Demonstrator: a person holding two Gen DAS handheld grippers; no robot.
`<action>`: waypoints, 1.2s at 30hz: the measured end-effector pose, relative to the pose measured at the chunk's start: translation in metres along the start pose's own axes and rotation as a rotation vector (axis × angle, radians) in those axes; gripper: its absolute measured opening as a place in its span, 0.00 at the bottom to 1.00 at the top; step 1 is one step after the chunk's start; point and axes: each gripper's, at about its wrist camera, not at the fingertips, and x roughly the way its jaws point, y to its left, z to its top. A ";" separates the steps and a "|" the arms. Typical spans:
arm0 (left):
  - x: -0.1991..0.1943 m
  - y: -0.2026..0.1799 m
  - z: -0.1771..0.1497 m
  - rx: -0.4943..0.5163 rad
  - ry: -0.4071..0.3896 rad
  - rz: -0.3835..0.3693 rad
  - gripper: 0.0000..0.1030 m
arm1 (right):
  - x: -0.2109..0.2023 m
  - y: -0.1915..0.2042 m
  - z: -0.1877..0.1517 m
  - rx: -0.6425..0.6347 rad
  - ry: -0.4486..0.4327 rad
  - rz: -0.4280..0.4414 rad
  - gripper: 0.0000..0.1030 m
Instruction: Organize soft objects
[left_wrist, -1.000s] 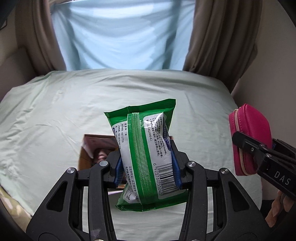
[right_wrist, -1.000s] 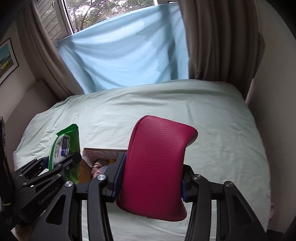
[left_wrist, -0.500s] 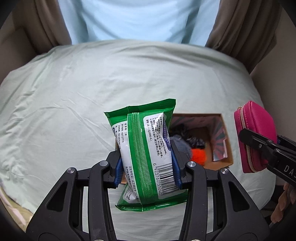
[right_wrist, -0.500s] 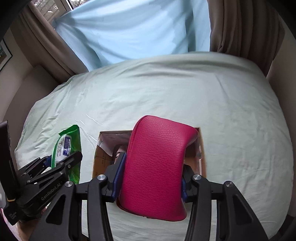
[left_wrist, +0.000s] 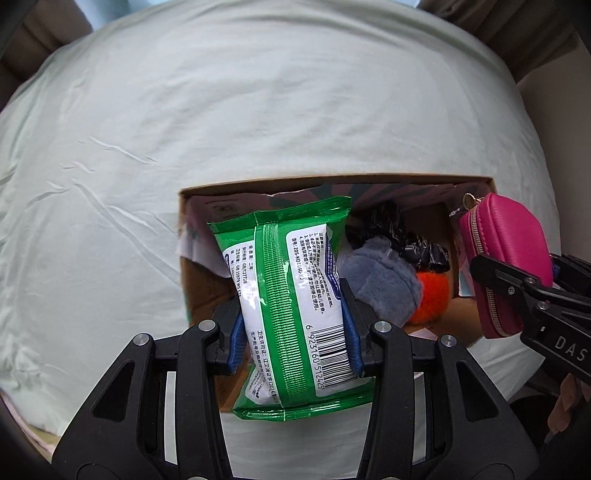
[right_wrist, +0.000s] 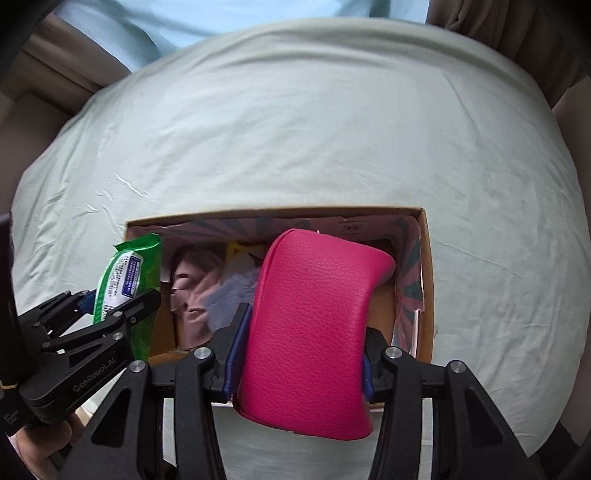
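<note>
Wipes pack (left_wrist: 291, 299) upright — barcode end down

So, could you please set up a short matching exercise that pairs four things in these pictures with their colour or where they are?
Things:
1. wet wipes pack
2. zip pouch
3. cardboard box
4. fluffy ball

Descriptions:
A. orange, lying inside the box
B. magenta, clamped in the right gripper
C. open-topped, resting on the pale green bed sheet
D. green and white, clamped in the left gripper

Pairs: 1-D, 2-B, 3-C, 4-A
</note>
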 end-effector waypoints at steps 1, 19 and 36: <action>0.006 -0.002 0.004 0.005 0.014 -0.009 0.38 | 0.004 -0.002 0.002 0.006 0.012 0.001 0.43; 0.010 -0.015 0.004 0.153 0.053 0.013 1.00 | 0.018 -0.022 0.017 0.156 0.064 0.049 0.99; -0.117 -0.008 -0.027 0.089 -0.197 0.015 1.00 | -0.105 0.011 -0.016 0.035 -0.167 0.021 0.99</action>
